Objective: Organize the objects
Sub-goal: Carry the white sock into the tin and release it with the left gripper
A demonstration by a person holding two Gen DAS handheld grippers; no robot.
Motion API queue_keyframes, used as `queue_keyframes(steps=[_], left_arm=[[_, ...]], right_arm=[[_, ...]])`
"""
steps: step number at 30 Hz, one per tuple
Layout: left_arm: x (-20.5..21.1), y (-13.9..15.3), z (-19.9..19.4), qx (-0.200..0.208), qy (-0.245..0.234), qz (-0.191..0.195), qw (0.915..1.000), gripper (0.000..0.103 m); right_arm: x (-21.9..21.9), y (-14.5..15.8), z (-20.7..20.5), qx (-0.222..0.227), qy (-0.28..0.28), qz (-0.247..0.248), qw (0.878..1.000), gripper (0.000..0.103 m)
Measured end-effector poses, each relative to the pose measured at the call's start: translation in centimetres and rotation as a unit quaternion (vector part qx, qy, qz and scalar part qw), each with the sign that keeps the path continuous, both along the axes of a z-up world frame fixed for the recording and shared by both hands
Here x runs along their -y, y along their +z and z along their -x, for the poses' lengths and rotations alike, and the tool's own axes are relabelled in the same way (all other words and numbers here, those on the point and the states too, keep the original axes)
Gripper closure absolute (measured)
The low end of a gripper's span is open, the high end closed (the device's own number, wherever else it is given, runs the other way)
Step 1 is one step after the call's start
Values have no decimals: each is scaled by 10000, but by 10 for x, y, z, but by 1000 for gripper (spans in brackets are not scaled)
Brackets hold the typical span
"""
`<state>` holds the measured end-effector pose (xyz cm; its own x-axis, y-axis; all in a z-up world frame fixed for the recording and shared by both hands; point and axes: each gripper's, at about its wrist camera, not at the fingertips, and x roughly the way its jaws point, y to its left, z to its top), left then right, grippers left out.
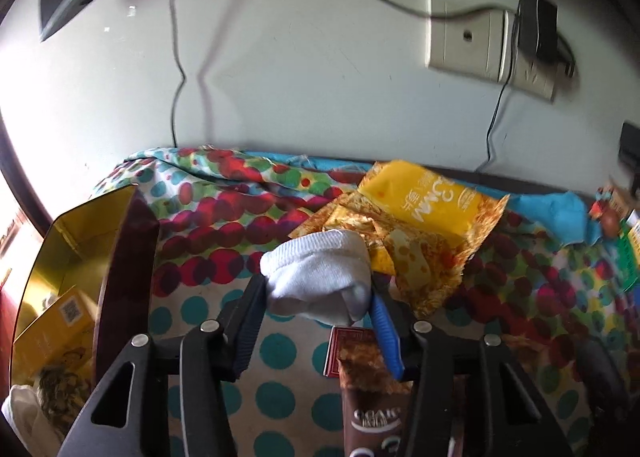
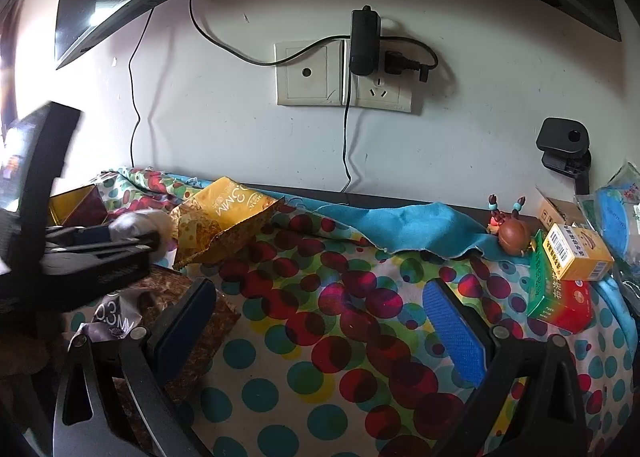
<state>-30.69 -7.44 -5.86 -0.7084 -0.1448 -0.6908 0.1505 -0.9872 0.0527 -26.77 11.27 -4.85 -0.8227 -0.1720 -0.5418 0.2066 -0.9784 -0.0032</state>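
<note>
Two black left gripper (image 1: 318, 289) fingers pinch one rolled white sock (image 1: 320, 277); only the right wrist view shows the right gripper (image 2: 320, 321) spread, plus two stacked medicine boxes (image 2: 568, 277).

Sock (image 1: 320, 277) clamped between left tool (image 1: 318, 297) pads, above the counter (image 1: 280, 357). Snack packet (image 1: 416, 225) just beyond the sock; open tin (image 1: 80, 257) off to its left; wrapped bar (image 1: 372, 397) beneath. Stacked boxes (image 2: 568, 269) and figurine (image 2: 512, 233) lay right of right tool (image 2: 320, 321).
</note>
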Motion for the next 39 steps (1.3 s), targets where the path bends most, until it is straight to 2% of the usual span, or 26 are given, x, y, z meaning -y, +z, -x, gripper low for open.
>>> queue_keyframes(steps=[3, 6, 11, 18, 23, 32, 39], left_arm=[[1, 12, -16, -186, -24, -47, 9998, 52], [4, 18, -32, -218, -51, -133, 9997, 52], [7, 23, -66, -263, -14, -51, 9996, 52], [21, 37, -109, -401, 207, 36, 9990, 52], [52, 39, -130, -408, 526, -1, 9978, 52], [106, 53, -151, -505, 1021, 144, 9934, 52], [144, 44, -147, -272, 1364, 253, 9900, 52]], right_arm=[[2, 0, -1, -34, 9, -48, 10000, 0], [6, 2, -2, -86, 33, -142, 9999, 0], [8, 2, -3, -94, 56, -211, 9997, 0], [11, 0, -1, -28, 67, -303, 9995, 0], [13, -2, 2, 50, 83, -379, 9992, 0], [18, -5, 5, 155, 118, -506, 9985, 0], [18, -5, 6, 176, 132, -509, 9985, 0]])
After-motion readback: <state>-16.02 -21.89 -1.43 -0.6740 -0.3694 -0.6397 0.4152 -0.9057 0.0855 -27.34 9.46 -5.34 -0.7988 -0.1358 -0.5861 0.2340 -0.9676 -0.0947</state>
